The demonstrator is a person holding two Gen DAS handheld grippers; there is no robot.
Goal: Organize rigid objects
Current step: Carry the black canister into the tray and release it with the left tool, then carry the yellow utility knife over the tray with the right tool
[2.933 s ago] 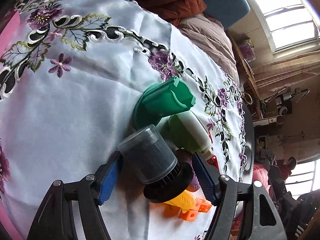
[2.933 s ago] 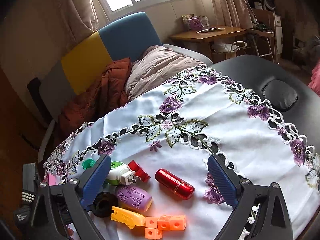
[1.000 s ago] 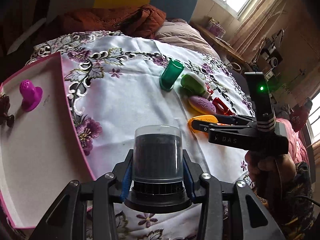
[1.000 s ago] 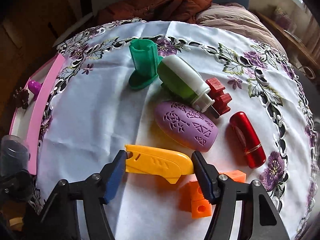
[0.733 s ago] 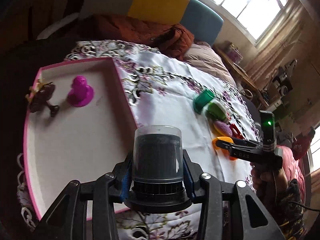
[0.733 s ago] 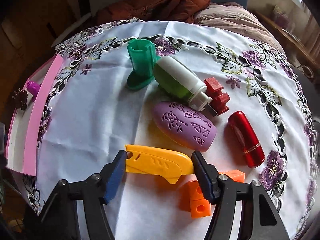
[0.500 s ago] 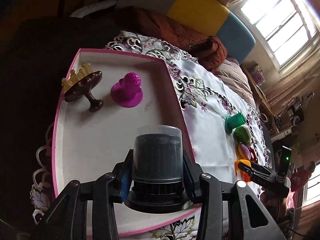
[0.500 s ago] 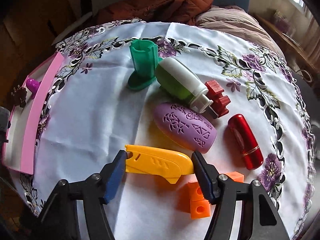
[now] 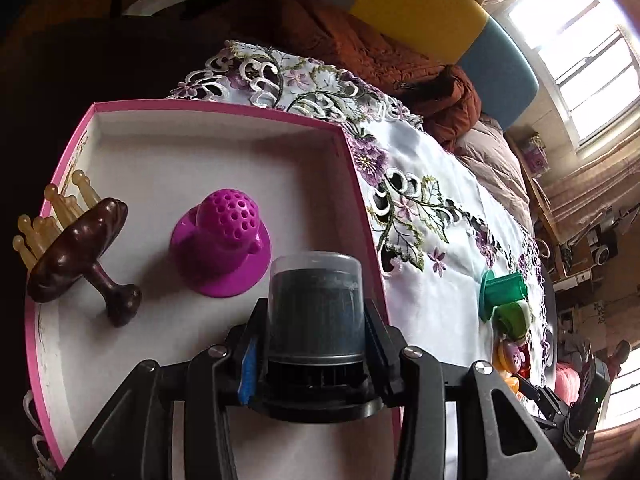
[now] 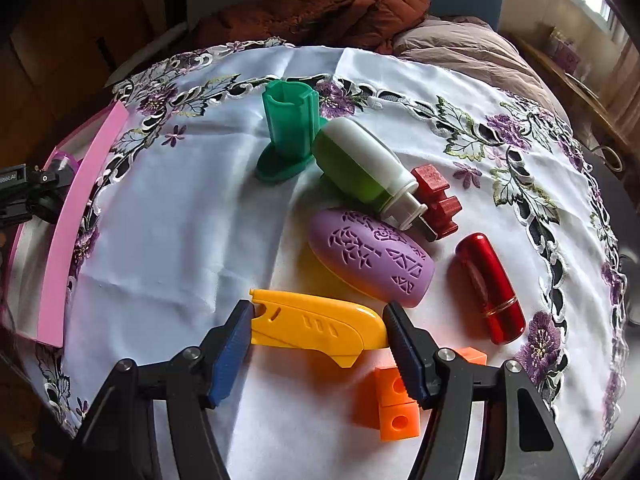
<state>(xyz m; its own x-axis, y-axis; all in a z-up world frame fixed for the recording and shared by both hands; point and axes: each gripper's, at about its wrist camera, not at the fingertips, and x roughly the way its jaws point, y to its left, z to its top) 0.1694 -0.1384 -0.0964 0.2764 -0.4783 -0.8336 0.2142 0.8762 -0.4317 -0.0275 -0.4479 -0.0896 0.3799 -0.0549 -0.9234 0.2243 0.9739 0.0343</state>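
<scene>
My left gripper (image 9: 312, 344) is shut on a black cylinder with a clear cap (image 9: 316, 312) and holds it over the pink-rimmed box (image 9: 216, 110). In the box lie a magenta perforated piece (image 9: 222, 244) and a brown massager with amber prongs (image 9: 76, 244). My right gripper (image 10: 320, 340) is shut on a yellow plastic piece (image 10: 316, 326) just above the tablecloth. Beside it lie a purple oval case (image 10: 370, 256), a red tube (image 10: 490, 288), a green-and-white plug device (image 10: 368, 168), a green holder (image 10: 290, 132), a red cog (image 10: 436, 196) and orange blocks (image 10: 394, 400).
The embroidered white tablecloth (image 10: 180, 220) covers a round table. The pink box's rim (image 10: 66, 240) sits at the cloth's left edge in the right wrist view. A chair with a brown jacket (image 10: 320, 12) and beige cushion stands behind the table.
My left gripper carried the black cylinder from the pile leftward to above the pink box. My right gripper closed on the yellow piece and has held still since.
</scene>
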